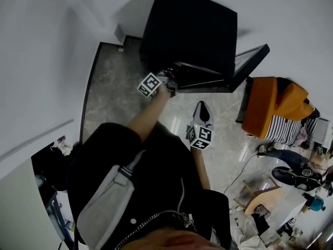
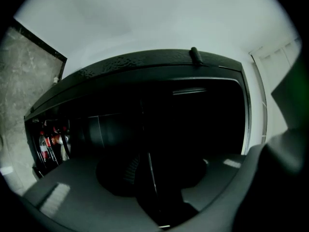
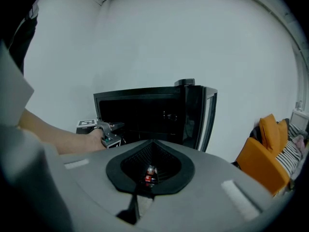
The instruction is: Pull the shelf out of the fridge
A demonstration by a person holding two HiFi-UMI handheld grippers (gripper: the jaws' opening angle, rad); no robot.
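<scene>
At the open front of the fridge, the left claw stands with its jaws wide apart, gripping nothing. The left gripper view is turned on its side, with the marbled floor at its left. There a thin pale edge, read as the shelf, runs through the gap between the jaws. The interior is too dark to confirm contact. The shelf sits inside the compartment, not drawn out. The left hand holds the claw level, the bare forearm stretched forward from a dark sleeve. Red-labelled bottles stand at the floor end of the compartment. The door is swung open on the right side. The right claw is held back near the body, well apart from the fridge and tilted slightly downward. Its jaws are fully together and hold nothing. An orange chair stands beyond the door.
</scene>
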